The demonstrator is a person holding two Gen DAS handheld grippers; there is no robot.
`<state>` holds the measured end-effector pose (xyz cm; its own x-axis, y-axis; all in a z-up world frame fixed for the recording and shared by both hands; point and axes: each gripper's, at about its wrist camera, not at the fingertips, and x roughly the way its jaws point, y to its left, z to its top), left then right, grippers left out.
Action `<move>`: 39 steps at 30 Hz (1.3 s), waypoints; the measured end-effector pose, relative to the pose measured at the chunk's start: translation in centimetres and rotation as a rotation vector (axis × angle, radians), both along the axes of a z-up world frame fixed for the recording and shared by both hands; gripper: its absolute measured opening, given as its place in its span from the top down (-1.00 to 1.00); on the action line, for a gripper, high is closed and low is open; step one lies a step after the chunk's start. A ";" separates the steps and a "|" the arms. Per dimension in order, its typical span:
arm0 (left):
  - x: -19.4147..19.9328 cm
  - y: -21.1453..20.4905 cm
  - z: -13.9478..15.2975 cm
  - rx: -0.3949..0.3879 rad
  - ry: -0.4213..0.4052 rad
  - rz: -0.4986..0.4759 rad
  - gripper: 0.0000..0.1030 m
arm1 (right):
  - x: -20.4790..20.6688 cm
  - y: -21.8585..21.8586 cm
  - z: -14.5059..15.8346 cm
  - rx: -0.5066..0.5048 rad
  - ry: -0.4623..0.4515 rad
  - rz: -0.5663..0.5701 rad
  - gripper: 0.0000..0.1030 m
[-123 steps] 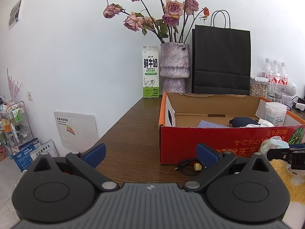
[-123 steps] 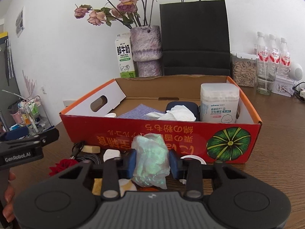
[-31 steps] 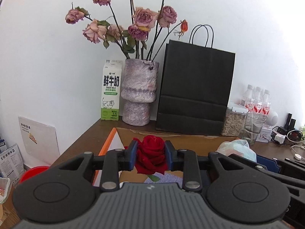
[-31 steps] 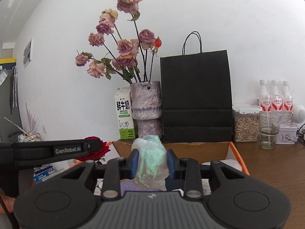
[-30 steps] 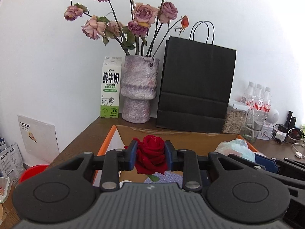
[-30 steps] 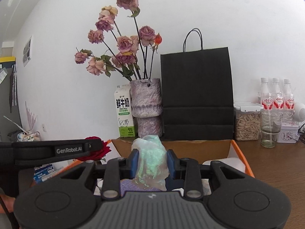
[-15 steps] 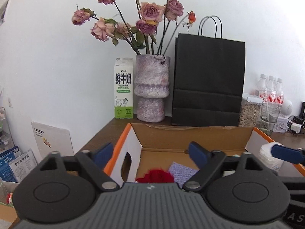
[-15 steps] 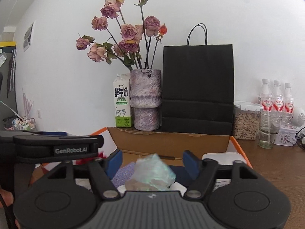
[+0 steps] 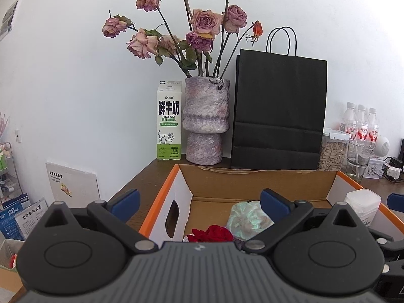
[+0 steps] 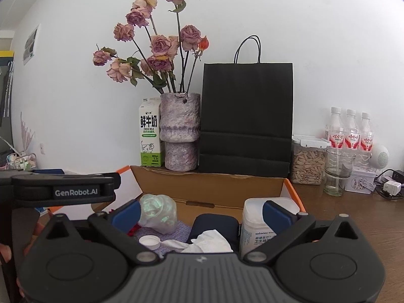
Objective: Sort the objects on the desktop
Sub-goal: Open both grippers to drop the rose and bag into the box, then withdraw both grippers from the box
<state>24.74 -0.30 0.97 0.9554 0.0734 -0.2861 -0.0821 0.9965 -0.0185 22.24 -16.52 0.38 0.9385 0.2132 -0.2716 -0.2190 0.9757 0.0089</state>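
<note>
A dark brown wood-grain bench (image 10: 353,217) runs along a plain white wall (image 9: 75,75). At the back stand a green-and-white milk carton (image 9: 169,121), a rough, mottled purple vase (image 9: 205,123) of faded pink roses (image 9: 204,20), and a matte black paper bag (image 9: 279,113) with thin cord handles. Right of the bag are a clear jar of seeds (image 10: 306,160), an empty glass (image 10: 338,171) and three clear bottles with red labels (image 10: 349,131). Off the bench's left edge, a white board (image 9: 73,186) leans on the wall near the floor.

An open cardboard box (image 9: 252,184) sits on the bench, raw brown inside with an orange rim and a white side wall cut by an oval hand hole. Inside lie a red fabric rose (image 9: 212,233), a crumpled, pale green, translucent bag (image 10: 159,213), a crumpled white tissue (image 10: 207,243), a small white cap (image 10: 149,242), a dark blue pouch (image 10: 214,224), a purple woven cloth (image 10: 181,227) and a frosted white tub (image 10: 260,223) with blue print.

The left tool (image 9: 199,202) hangs over the box's near end with its blue-padded jaws spread wide and nothing gripped; the rose lies below them. The right tool (image 10: 200,212) is opening, its jaws nearly at full spread and empty; the bag lies in the box just beside its left pad.
</note>
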 end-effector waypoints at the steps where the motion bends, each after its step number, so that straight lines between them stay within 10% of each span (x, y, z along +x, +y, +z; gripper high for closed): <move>1: 0.0 0.0 0.0 0.003 0.000 -0.001 -1.00 | -0.1 0.0 0.0 -0.004 -0.001 -0.005 -1.00; 39: -8.3 4.1 -3.0 0.013 0.092 0.025 -1.00 | -8.6 -2.9 -2.7 -0.069 0.017 -0.090 -1.00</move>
